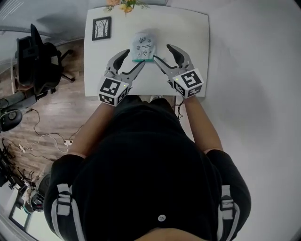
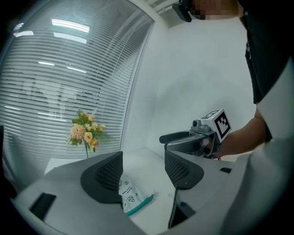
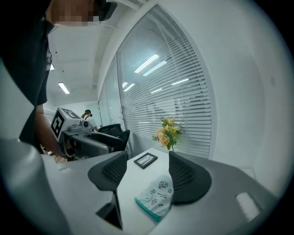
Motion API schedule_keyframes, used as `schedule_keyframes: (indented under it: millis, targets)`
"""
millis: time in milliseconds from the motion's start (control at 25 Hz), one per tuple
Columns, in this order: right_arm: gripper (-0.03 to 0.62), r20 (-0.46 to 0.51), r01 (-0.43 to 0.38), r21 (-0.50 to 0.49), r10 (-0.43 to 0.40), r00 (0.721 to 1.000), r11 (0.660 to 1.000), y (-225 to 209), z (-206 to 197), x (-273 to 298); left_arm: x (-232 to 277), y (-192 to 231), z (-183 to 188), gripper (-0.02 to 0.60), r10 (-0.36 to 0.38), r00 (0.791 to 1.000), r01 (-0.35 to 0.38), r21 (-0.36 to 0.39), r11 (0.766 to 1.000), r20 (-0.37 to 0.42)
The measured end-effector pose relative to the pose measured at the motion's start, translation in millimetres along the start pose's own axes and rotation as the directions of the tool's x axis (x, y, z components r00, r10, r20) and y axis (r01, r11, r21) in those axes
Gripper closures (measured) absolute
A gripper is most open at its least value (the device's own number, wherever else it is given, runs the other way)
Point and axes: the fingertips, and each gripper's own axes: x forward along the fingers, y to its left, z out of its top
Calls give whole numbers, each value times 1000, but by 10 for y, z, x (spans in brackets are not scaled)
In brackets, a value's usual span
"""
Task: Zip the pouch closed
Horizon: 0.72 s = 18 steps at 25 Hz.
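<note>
While the pouch (image 1: 142, 46) lies on the desk (image 1: 188, 28) with its teal zip edge (image 1: 141, 60) running left-right nearest the person, the left tool (image 1: 131, 61) and right tool (image 1: 167, 57) flank that edge about equally close, both wide open and empty.

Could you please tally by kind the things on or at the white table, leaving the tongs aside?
White printed pouch with teal zip edge: 1
Black-framed rectangular picture: 1
Bunch of yellow and peach flowers: 1
Total: 3
</note>
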Motion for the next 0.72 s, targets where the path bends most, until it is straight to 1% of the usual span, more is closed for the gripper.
schedule_keyframes:
  millis: [160,320,480,720]
  targets:
    - [315,-53,-68,-4,68,996,998,-103,-191,39,33,-4,-186,295,70,997,-71,-33,997,-28]
    - [331,-107,-117,-19,114,988,993,-236,-401,51,104,-34,-380,296,120,991,-124,-67,990,-54]
    - [349,-135,-148,-15,144,980,989,-359,-549,37,216,-67,-624,304,155,984,-163,-102,981,-87]
    - [377,-190,-176,-23,168,967,984,-533,-822,56,410,-98,-946,308,186,972,-203,-115,972,-143]
